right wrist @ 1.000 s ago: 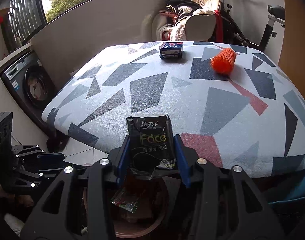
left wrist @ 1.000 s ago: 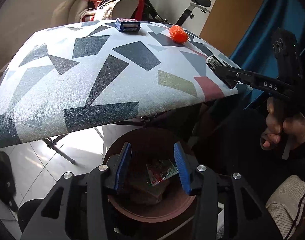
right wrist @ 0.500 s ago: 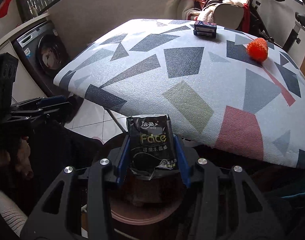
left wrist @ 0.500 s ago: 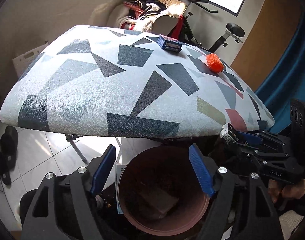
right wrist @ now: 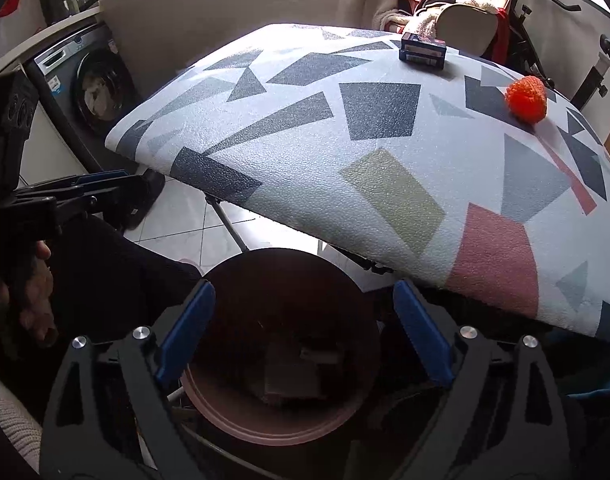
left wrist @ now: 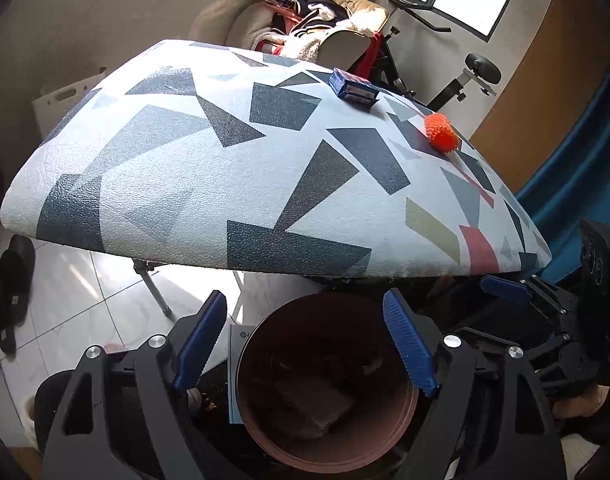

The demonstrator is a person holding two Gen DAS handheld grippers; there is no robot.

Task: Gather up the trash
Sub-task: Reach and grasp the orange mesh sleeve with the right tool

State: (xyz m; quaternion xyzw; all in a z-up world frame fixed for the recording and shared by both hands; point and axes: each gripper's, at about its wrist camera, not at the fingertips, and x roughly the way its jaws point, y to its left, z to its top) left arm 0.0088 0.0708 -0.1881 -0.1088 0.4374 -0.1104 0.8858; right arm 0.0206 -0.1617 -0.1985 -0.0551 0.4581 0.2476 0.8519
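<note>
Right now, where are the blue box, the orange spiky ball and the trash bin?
blue box [right wrist: 423, 53]: right wrist view, on its front face.
orange spiky ball [right wrist: 526, 98]: right wrist view, on the middle of its body.
trash bin [left wrist: 325, 455]: left wrist view, on its near rim.

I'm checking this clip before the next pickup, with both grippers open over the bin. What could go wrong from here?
1. The blue box and orange spiky ball lie at the table's far side, so reaching them risks nudging the ball, which might roll off the nearby edge.
2. The left gripper and right gripper hang close together above the brown bin; lifting both at once could make them collide.
</note>
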